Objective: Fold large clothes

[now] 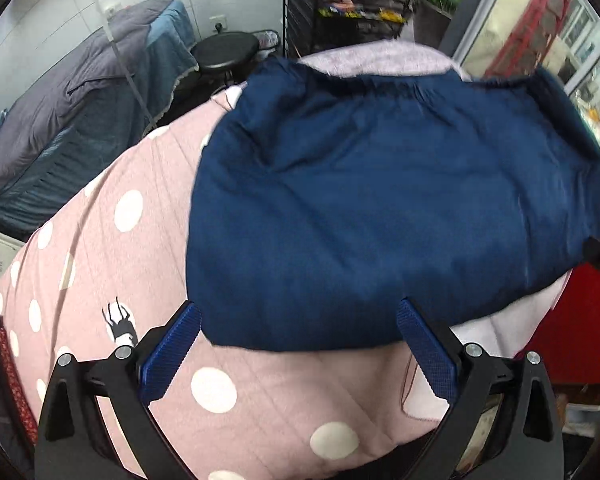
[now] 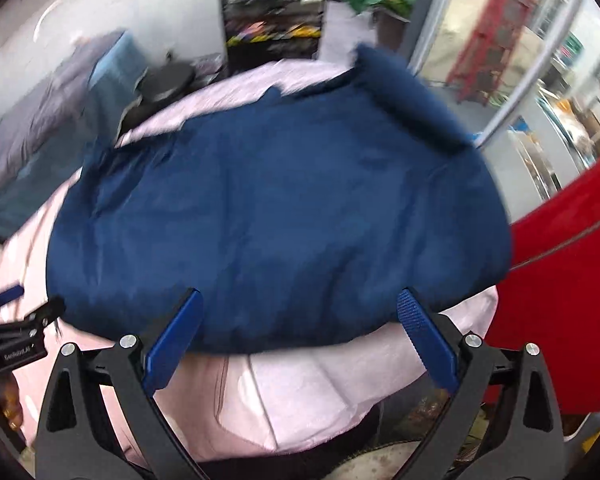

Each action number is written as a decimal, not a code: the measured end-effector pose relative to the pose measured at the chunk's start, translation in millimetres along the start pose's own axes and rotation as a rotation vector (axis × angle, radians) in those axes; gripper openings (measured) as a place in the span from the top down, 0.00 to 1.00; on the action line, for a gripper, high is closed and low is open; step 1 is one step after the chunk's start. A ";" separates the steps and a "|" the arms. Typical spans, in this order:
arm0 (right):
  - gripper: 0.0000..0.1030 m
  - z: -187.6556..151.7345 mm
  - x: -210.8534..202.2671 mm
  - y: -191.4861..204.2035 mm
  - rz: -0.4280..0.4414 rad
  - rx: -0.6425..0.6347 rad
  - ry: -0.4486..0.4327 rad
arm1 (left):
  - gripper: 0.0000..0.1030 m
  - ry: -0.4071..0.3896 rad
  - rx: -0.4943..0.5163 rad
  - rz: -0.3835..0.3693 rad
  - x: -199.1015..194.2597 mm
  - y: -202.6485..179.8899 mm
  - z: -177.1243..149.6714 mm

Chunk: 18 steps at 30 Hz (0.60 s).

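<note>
The left gripper [image 1: 298, 344] has its jaws spread wide with nothing between them; its blue pads [image 1: 172, 354] hang over the near edge of the navy garment [image 1: 380, 208]. The right gripper [image 2: 300, 340] is likewise spread wide and empty above the same edge. The navy garment fills the centre of both views, lying folded and fairly flat on a pink polka-dot quilt [image 1: 148, 264]. A black stool [image 1: 225, 50] stands at the upper left in the left wrist view, beside a grey-blue covered bed [image 1: 80, 120]. Red fabric [image 2: 572, 280] fills the right side of the blurred right wrist view.
</note>
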State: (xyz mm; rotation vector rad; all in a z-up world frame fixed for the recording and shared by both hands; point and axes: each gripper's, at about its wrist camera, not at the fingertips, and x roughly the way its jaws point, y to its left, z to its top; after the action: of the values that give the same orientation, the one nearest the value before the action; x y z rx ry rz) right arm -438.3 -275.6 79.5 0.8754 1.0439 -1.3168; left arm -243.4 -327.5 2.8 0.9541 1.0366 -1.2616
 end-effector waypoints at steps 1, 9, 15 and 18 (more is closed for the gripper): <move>0.07 -3.2 2.2 6.6 0.005 -0.012 0.010 | 0.06 0.010 0.015 0.011 1.3 -4.5 -2.8; 0.07 -10.3 5.9 27.9 -0.048 -0.082 0.029 | 0.06 0.004 0.072 -0.029 -9.2 -28.5 -6.3; 0.07 -10.7 4.8 10.5 -0.078 -0.066 0.043 | 0.06 0.019 0.106 -0.044 -9.9 -44.7 -7.2; 0.07 -13.1 6.1 5.7 -0.083 -0.063 0.049 | 0.06 0.028 0.116 -0.038 -7.1 -48.6 -7.2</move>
State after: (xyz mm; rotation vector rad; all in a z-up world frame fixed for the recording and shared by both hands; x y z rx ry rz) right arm -434.1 -264.8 69.2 0.8283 1.1645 -1.3296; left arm -292.6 -322.5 7.8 1.0471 1.0159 -1.3555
